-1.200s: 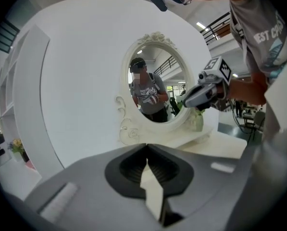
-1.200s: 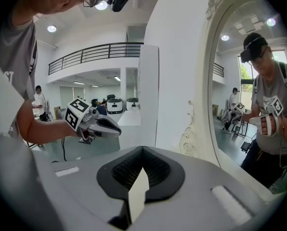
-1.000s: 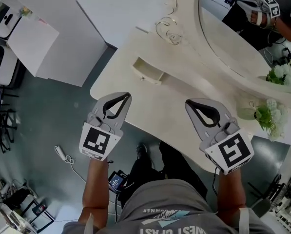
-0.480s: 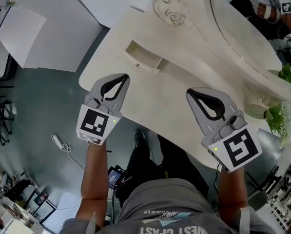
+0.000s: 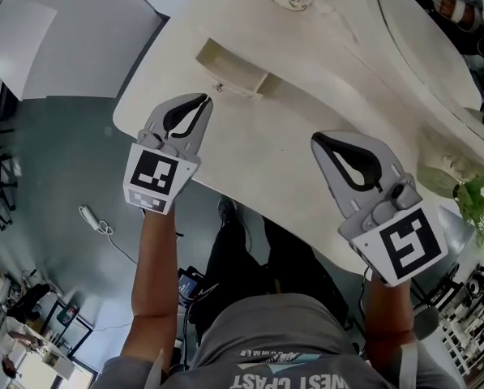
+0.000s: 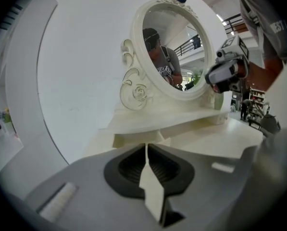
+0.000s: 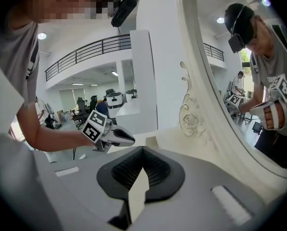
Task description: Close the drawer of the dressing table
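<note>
Tabletop (image 5: pixel 266 156): cream, curved near edge; it fills the middle of the head view, above grey floor.
Mirror (image 5: pixel 436 47): oval with a scrolled cream frame, standing at the tabletop's 1 o'clock side.
Drawer (image 5: pixel 229 65): pulled out and open, its hollow inside showing. It sits at the 11 o'clock part of the tabletop, below the mirror's scrollwork. The long axis runs roughly 10 to 4 o'clock. The front panel faces 7 o'clock and carries a small knob (image 5: pixel 220 86).
Left gripper (image 5: pixel 203 98): at 7 o'clock from the drawer, near the front panel but apart from it, tip pointing to 1 o'clock. Fingers pressed together, nothing between them.
Right gripper (image 5: pixel 317 138): over the tabletop at 4 o'clock from the drawer and well apart from it, tip pointing to 11 o'clock. Fingers pressed together, nothing held.
</note>
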Motion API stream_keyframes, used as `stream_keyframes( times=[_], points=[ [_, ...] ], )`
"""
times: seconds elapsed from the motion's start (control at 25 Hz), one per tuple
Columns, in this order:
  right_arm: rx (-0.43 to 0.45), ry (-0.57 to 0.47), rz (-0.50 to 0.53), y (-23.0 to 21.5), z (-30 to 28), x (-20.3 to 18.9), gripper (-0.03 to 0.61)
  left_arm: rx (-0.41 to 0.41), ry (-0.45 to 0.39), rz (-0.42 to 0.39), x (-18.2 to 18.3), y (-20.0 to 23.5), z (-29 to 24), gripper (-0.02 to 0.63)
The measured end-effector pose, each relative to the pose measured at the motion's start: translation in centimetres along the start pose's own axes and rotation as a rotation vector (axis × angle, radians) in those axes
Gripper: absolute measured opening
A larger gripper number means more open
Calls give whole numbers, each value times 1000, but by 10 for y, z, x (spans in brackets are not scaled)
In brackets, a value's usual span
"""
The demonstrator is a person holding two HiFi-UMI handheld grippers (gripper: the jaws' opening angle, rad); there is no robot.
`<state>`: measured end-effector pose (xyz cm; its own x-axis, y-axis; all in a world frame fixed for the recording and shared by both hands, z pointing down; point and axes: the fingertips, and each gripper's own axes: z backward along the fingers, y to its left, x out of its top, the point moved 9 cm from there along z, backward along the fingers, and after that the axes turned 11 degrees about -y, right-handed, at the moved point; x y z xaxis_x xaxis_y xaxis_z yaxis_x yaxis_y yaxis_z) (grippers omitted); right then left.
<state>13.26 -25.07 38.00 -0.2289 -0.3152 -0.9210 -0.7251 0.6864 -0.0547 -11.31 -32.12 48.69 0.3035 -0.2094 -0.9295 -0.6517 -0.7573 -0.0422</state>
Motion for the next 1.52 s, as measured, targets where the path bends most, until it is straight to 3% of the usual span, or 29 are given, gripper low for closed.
stream_keyframes(
  times=[0.72, 0.84, 1.0, 1.36, 1.52],
  points=[
    [19, 33, -53, -9, -33, -51, 2, 15, 74, 0, -71, 21, -49, 106],
    [20, 38, -57, -6, -34, -57, 2, 6, 54, -14, -73, 21, -52, 106],
    [20, 41, -62, -4, -34, -63, 2, -10, 45, -34, -72, 18, -54, 41],
    [23, 42, -72, -3, -34, -71, 2, -17, 32, -31, -73, 18, -57, 43],
    [20, 37, -71, -7, -24, -54, 2, -20, 29, -38, -50, 18, -60, 43]
  ],
)
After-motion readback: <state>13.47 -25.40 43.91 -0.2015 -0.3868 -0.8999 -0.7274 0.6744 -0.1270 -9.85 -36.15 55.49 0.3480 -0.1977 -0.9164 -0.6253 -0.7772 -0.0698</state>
